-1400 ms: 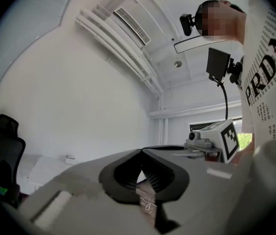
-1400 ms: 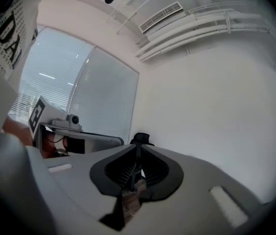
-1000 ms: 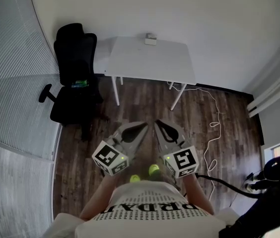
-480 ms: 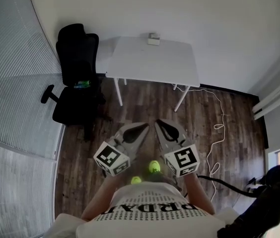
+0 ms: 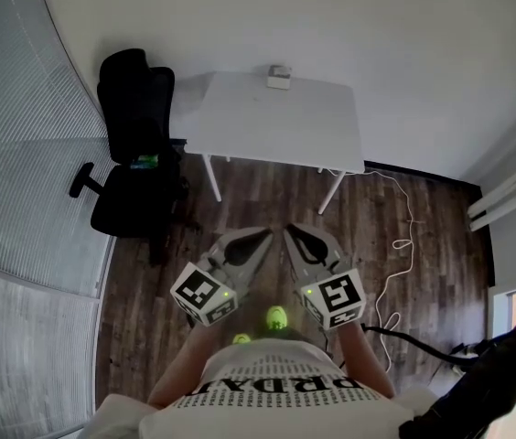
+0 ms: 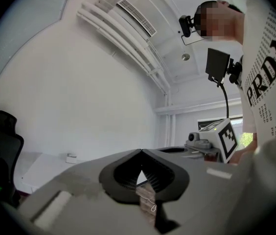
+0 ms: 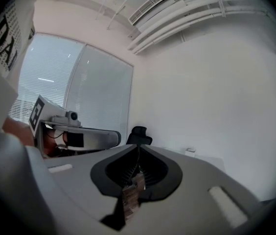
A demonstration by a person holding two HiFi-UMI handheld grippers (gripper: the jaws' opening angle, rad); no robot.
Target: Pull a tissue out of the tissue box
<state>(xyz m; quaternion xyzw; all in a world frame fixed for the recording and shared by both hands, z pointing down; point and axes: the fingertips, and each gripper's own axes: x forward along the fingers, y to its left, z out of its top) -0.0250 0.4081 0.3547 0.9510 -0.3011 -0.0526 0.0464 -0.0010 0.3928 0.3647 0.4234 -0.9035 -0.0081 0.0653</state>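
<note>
The small white tissue box [image 5: 279, 76] stands at the far edge of a white table [image 5: 240, 117], against the wall. Both grippers are held side by side in front of the person's chest, over the wooden floor and well short of the table. My left gripper [image 5: 269, 232] is shut with nothing in it. My right gripper [image 5: 286, 229] is likewise shut and empty. In the left gripper view the tissue box [image 6: 71, 158] shows small beyond the meeting tips of my left gripper [image 6: 141, 151]. The right gripper view has the tissue box [image 7: 191, 151] far ahead of my right gripper [image 7: 138, 146].
A black office chair [image 5: 134, 144] stands left of the table. A white cable [image 5: 395, 245] snakes over the dark wooden floor on the right, near a dark object [image 5: 505, 373] at the lower right. Window blinds [image 5: 20, 199] line the left side.
The whole view has advanced toward the table: table, chair and cable sit a little closer and lower. Both grippers stay shut, side by side.
</note>
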